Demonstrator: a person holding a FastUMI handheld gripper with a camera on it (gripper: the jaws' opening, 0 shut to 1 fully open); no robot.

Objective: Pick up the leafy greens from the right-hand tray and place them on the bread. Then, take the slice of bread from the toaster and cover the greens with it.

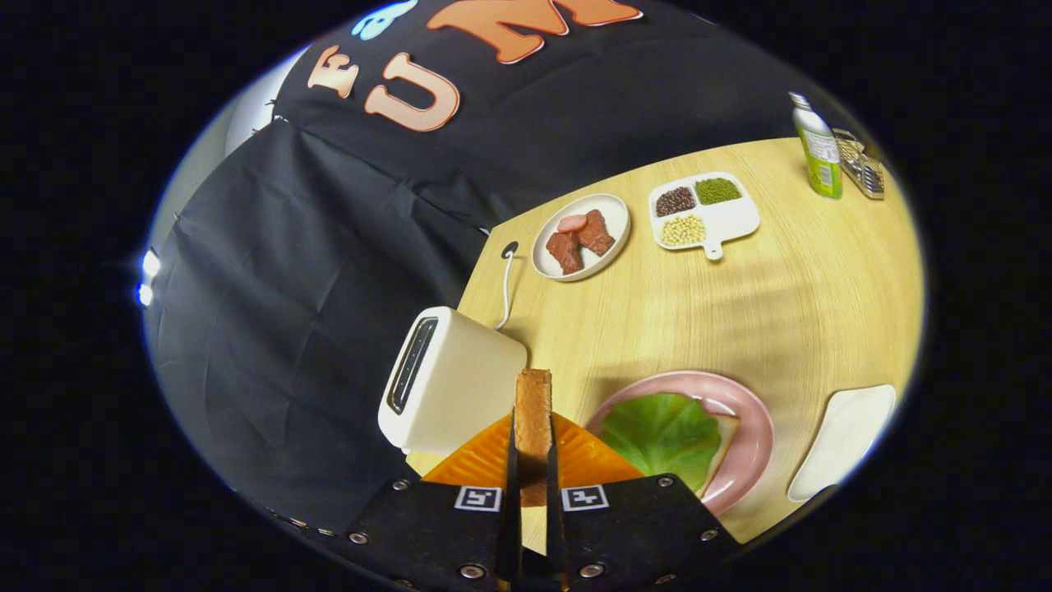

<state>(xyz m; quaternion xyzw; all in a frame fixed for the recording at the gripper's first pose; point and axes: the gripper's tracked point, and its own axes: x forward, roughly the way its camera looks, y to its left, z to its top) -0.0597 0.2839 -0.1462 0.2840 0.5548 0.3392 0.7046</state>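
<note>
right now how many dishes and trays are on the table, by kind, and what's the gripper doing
Round plates: 2, pink plate and white plate
Divided tray: 1
White tray: 1
Total: 4
The gripper is shut on the bread slice, beside the toaster.

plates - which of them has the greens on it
The pink plate just right of the fingers, which are shut on the bread slice. The white plate holds meat; the divided tray holds beans.
</note>
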